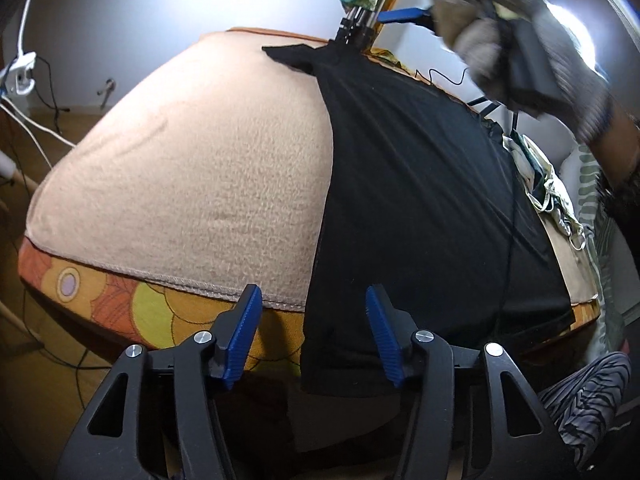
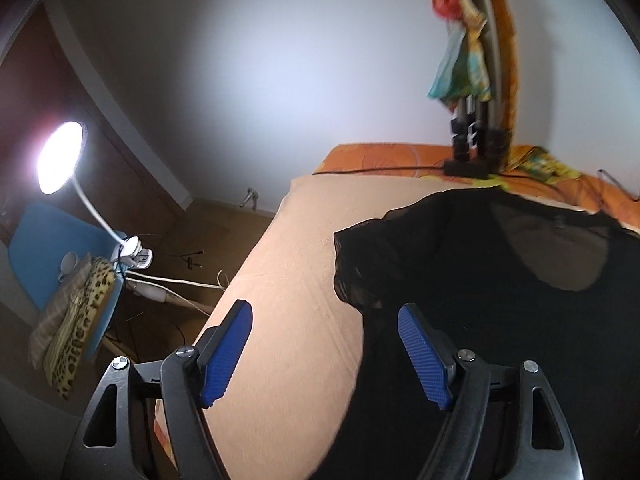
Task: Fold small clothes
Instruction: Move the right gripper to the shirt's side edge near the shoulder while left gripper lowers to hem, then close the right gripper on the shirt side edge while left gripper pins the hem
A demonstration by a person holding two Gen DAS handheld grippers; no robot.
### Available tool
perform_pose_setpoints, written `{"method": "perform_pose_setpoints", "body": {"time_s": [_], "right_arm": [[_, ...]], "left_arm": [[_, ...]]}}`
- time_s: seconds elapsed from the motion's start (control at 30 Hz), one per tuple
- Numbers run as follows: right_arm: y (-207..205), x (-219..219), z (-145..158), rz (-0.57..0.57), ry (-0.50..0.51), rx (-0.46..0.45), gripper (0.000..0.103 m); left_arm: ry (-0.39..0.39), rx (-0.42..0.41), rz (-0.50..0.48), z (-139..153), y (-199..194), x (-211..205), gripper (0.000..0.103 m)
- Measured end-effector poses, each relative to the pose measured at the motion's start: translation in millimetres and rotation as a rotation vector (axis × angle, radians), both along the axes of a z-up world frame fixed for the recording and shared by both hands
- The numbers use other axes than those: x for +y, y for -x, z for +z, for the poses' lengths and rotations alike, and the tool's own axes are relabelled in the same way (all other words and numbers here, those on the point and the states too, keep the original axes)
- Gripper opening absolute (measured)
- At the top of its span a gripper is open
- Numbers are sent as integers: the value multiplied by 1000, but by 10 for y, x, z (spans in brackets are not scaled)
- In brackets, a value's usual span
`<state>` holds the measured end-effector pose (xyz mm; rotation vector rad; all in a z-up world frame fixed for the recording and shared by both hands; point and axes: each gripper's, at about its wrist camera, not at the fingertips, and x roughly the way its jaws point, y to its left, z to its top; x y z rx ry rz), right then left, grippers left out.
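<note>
A black garment (image 1: 420, 200) lies spread flat on a beige blanket (image 1: 192, 168) over a bed; its near hem hangs over the bed's front edge. My left gripper (image 1: 314, 336) is open and empty, just off that front edge at the garment's left hem corner. My right gripper (image 2: 324, 354) is open and empty, hovering above the garment's (image 2: 500, 300) left edge near its sleeve and neckline. In the left wrist view the right gripper (image 1: 404, 14) shows blurred at the top, held by a gloved hand (image 1: 520, 48).
A flowered orange bedsheet (image 1: 132, 308) lies under the blanket. A tripod stand (image 2: 474, 136) with a colourful cloth stands at the bed's far end. More clothes (image 1: 548, 188) lie at the bed's right. A lit lamp (image 2: 60, 158), cables and a blue chair with leopard-print cloth (image 2: 80, 320) are on the left.
</note>
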<state>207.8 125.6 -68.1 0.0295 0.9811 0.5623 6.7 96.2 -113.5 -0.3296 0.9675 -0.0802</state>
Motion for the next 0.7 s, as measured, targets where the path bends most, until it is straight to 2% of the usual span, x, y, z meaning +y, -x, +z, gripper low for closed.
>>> {"method": "perform_pose_setpoints", "body": {"time_s": [0.27, 0.47, 0.7], "right_arm": [[-431, 506, -429, 9, 118, 18, 78], [-720, 760, -728, -6, 171, 33, 78], [-862, 969, -1015, 11, 287, 41, 70]], "left_arm": [[11, -2, -1, -2, -16, 17, 44], [47, -4, -8, -15, -24, 29, 33], [101, -1, -3, -31, -41, 92, 23]]}}
